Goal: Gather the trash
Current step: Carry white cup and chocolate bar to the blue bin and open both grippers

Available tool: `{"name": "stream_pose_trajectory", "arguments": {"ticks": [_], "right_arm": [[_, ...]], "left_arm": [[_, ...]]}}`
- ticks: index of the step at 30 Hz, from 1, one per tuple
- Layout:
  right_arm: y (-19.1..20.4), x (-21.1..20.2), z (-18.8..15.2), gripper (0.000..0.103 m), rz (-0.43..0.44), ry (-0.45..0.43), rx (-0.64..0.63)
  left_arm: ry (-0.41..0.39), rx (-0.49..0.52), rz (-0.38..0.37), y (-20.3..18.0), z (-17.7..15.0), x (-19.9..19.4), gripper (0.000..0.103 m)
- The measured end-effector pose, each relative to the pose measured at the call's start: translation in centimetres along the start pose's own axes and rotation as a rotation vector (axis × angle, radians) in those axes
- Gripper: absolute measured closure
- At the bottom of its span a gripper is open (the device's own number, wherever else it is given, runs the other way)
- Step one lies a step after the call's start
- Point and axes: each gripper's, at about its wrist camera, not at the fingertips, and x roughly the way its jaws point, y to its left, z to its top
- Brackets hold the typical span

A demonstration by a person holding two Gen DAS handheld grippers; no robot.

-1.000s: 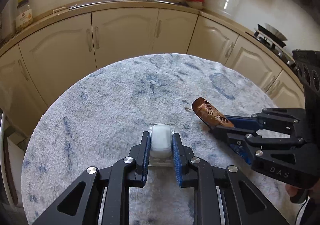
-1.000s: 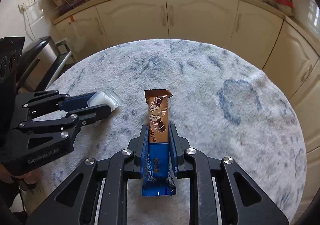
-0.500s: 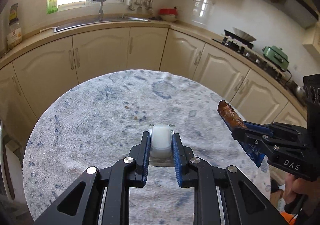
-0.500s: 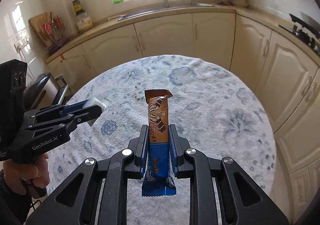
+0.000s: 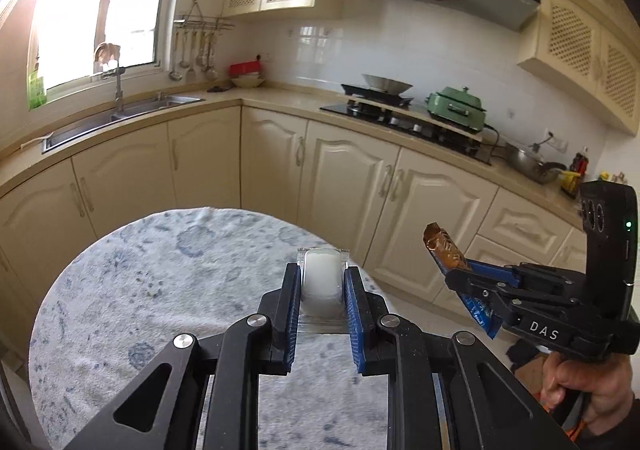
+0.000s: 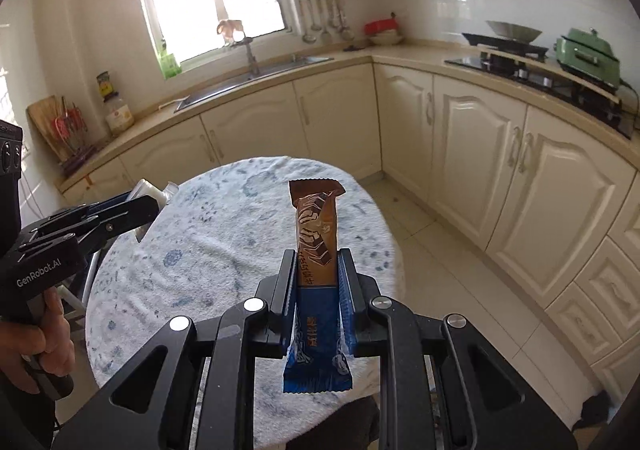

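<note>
My left gripper (image 5: 322, 274) is shut on a small clear packet with a white pad inside (image 5: 322, 278), held above the round table. It also shows in the right wrist view (image 6: 148, 202) at the left, with the packet (image 6: 150, 188) sticking out. My right gripper (image 6: 318, 270) is shut on a brown and blue snack bar wrapper (image 6: 316, 234), held upright above the table's right edge. In the left wrist view the right gripper (image 5: 452, 274) is at the right with the wrapper (image 5: 444, 250) pointing up and left.
The round table with a blue-white mottled cloth (image 5: 140, 290) (image 6: 224, 242) lies below both grippers. Cream kitchen cabinets (image 6: 480, 154) curve around behind. A sink (image 5: 120, 114) and a stove (image 5: 400, 110) sit on the counter. Tiled floor (image 6: 460, 290) shows at the right.
Both grippers have risen and tilted up from the table with their items still held. The table now sits lower and smaller in both views, and more of the kitchen shows.
</note>
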Motion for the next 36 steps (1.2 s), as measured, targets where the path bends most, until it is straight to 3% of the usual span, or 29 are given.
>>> {"name": "stream_pose_trajectory", "arguments": {"ticks": [8,16,24,34,36], "right_arm": [[-7.4,-6.2,-2.5,0.084,-0.120,-0.071,0.170],[-13.9,-9.2,-6.5,0.084,-0.233,-0.060,0.308],[-20.1,-8.0,-11.2,0.084,-0.310,0.027,0.432],[-26.7,-3.5,-16.8,0.081,-0.303,0.158,0.581],[-27.5,-2.9,-17.6,0.081,-0.301,0.179,0.603]], "left_arm": [[0.005,0.112,-0.130,-8.4,0.7,1.8,0.086],[0.071,0.182,-0.247,-16.8,1.1,7.7,0.086],[0.228,0.230,-0.320,-23.7,0.4,17.2,0.086],[0.470,0.232,-0.364,-29.3,-0.8,30.2,0.085],[0.513,0.235,-0.364,-30.0,-0.9,32.4,0.080]]}}
